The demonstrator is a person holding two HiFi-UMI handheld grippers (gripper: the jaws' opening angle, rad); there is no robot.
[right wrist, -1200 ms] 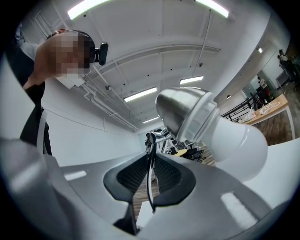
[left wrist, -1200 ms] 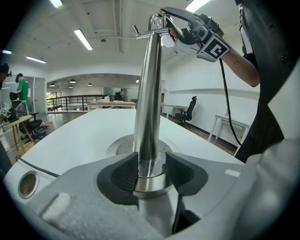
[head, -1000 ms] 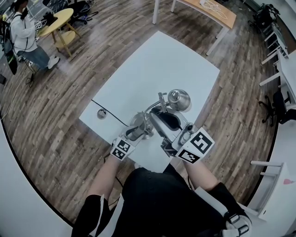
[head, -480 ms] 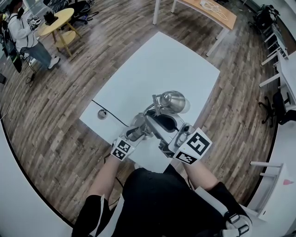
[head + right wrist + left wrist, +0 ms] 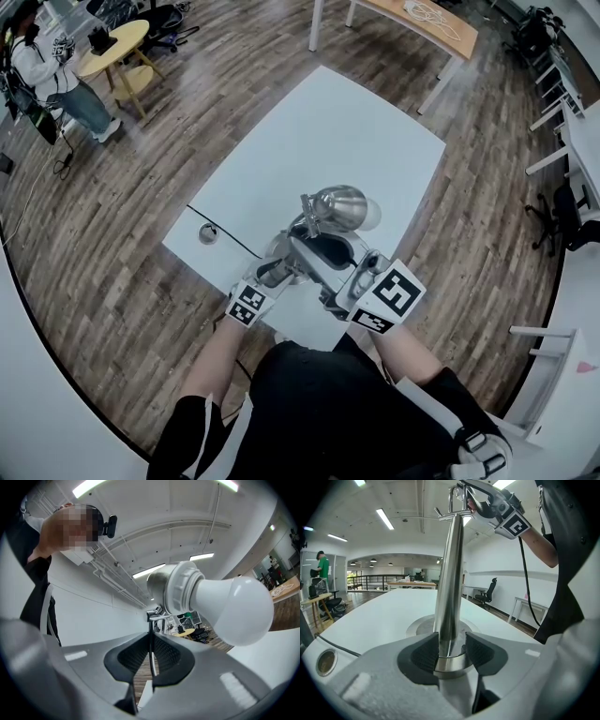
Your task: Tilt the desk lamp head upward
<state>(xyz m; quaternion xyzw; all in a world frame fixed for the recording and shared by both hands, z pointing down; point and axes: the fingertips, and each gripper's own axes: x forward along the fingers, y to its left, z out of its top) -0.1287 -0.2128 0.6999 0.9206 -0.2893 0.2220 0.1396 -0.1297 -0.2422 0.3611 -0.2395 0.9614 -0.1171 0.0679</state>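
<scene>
A white rectangular table [image 5: 337, 122] carries a chrome desk lamp, which stands close to the table edge nearest the person working on it. Its round flat base [image 5: 423, 626] sits on the tabletop and its polished chrome post [image 5: 449, 573] rises from the base, leaning a little.

The left gripper [image 5: 449, 644] is low over the table. Its dark ribbed pads [image 5: 423, 654] are clamped on either side of the post just above the base, and the gap between them is only as wide as the post.

The right gripper [image 5: 151, 641] is held higher above the table, about level, at the top of the post. Its jaws are almost together, pinching a thin metal rod [image 5: 150, 627] that belongs to the lamp's upper fitting.

Just past that grip is the rounded chrome lamp head [image 5: 339, 202]. Its white bulb [image 5: 234, 609] sticks out of a white collar and points away from the person across the table.

Also on the table, off to the left of the lamp, a small round silver disc [image 5: 207, 233] lies with a thin black cable [image 5: 225, 234] running past it.
</scene>
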